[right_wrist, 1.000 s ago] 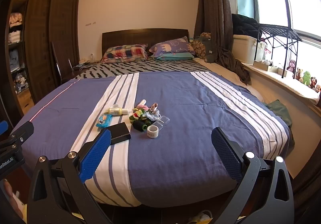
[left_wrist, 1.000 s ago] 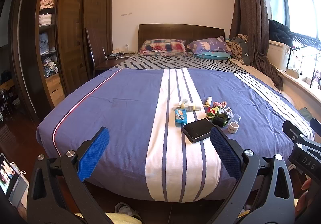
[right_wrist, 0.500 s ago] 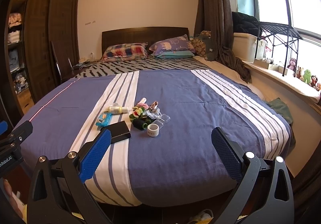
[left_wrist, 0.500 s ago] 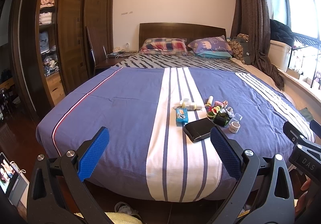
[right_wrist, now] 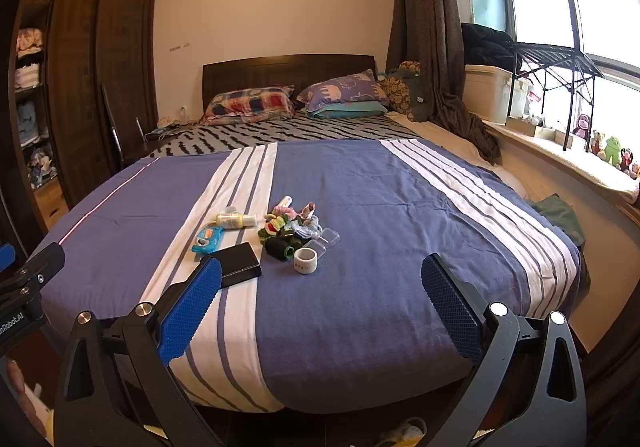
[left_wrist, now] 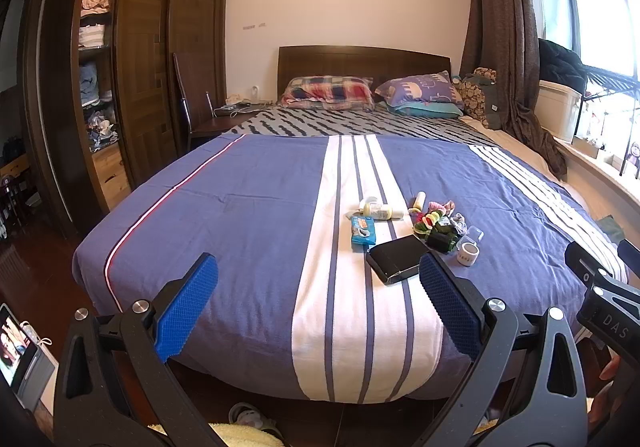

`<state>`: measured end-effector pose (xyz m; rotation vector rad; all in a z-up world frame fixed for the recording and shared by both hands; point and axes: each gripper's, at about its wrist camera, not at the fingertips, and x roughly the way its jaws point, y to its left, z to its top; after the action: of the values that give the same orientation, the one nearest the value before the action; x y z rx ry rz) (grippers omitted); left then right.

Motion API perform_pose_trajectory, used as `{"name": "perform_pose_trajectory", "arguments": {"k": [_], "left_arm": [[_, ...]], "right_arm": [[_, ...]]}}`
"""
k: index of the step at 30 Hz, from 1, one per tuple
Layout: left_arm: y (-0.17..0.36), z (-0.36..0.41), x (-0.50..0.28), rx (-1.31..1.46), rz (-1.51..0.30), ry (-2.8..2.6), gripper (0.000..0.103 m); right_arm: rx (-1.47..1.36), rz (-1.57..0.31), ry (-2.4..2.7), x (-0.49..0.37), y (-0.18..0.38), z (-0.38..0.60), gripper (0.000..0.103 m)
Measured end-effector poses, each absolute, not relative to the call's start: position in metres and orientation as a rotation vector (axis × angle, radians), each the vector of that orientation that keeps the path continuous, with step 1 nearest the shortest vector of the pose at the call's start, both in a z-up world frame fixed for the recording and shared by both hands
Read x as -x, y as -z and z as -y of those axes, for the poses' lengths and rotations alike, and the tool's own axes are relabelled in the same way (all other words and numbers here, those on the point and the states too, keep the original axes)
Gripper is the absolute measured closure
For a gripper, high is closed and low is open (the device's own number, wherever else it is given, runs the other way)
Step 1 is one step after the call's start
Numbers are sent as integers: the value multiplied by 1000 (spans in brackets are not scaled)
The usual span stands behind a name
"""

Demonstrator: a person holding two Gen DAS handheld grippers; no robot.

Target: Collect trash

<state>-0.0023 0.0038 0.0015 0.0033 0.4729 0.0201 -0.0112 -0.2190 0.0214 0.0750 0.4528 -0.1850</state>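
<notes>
Both tongs hang spread wide and empty at the foot of the bed: left gripper (left_wrist: 318,303) with its blue pads well apart, right gripper (right_wrist: 320,303) the same, nothing between either pair. Just past my left gripper's right pad lies the black box (left_wrist: 398,258), flat on the white stripe of the blue bedspread (left_wrist: 248,207). Beside it, the blue wipes packet (left_wrist: 362,229), and behind that a pale yellow bottle (left_wrist: 380,211) lying on its side. Out to the right sits the small heap: the roll of white tape (right_wrist: 305,260) standing on its edge face-up, a dark green spool (right_wrist: 279,247) touching the tangle of colourful hair ties (right_wrist: 280,221), a clear plastic case (right_wrist: 326,238) tucked against them. All of it is clustered near the middle of the bed, well clear of my pads. I see no bin or bag in either view, so where this goes I can't tell. As I judge it, nothing is collected yet; the whole pile is left, and the reach forward to the first piece comes next.
</notes>
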Motion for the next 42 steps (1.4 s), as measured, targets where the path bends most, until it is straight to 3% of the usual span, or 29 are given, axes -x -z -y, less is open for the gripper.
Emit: {"name": "perform_pose_trajectory", "arguments": {"k": [27,42], "left_arm": [[5,-6,-16,-19,-495,-45,8],[58,9,-83,-119,-623,-29,8]], "right_arm": [[-96,-464,189,0,-13,226,3],[-100,-584,158,-63,34,242,3]]}}
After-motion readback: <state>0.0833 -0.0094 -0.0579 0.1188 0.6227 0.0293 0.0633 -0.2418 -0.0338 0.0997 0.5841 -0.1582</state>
